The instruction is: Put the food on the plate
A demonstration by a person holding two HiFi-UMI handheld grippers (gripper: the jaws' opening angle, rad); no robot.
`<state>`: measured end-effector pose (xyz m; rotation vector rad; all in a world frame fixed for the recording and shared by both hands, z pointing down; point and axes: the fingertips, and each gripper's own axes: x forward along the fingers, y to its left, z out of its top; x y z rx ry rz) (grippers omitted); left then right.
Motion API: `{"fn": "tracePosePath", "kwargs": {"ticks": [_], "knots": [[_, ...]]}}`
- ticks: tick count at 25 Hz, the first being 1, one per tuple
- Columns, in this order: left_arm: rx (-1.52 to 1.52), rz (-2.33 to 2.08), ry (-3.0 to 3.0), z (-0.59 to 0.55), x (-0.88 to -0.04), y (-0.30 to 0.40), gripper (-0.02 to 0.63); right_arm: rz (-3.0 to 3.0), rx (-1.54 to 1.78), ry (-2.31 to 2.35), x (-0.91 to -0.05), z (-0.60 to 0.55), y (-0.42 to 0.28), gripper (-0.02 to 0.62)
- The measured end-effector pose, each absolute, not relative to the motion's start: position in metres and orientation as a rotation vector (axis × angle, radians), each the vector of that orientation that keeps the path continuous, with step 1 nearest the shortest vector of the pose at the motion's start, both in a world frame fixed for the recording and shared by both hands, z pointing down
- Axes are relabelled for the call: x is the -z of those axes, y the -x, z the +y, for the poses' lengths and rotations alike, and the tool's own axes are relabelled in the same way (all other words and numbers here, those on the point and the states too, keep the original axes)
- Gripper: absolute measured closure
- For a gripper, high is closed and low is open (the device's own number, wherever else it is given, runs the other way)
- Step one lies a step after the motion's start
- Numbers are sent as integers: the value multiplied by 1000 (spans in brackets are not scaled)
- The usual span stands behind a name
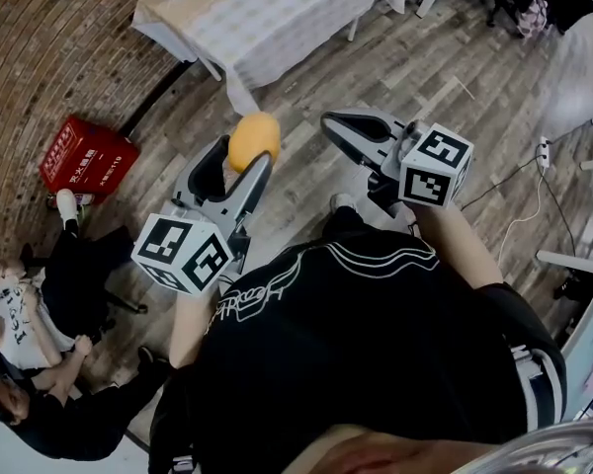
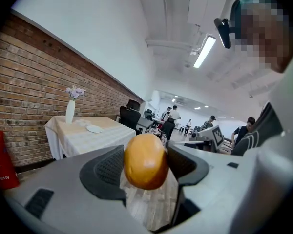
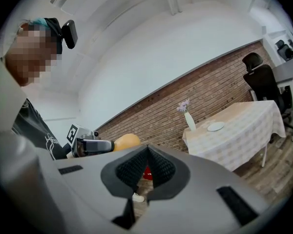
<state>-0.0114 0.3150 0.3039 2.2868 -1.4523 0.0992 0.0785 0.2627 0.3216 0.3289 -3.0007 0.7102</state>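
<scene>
— Nearest: left gripper [image 2: 146, 161], clenched on the orange-brown oval bun [image 2: 145, 161], long axis upright in the grip.
— And the right gripper [image 3: 145, 165]?
— Pinched together, empty, just beside.
— Small white round plate [image 2: 94, 128]?
— Well apart, ahead and left of the bun, on the pale cloth-covered table [image 2: 78, 141]. Probably a forward carry, left-hand work.
</scene>
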Motion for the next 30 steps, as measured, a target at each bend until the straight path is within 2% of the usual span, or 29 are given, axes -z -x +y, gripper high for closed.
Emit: {"fn": "tracePosePath", "kwargs": {"ticks": [18, 30], "knots": [[-102, -1478, -2280, 176, -295, -61, 330, -3018, -714, -299, -311, 129, -148, 598], [-80, -1499, -2305, 135, -296, -88, 330, -3036, -693, -309, -314, 84, -175, 598]]}}
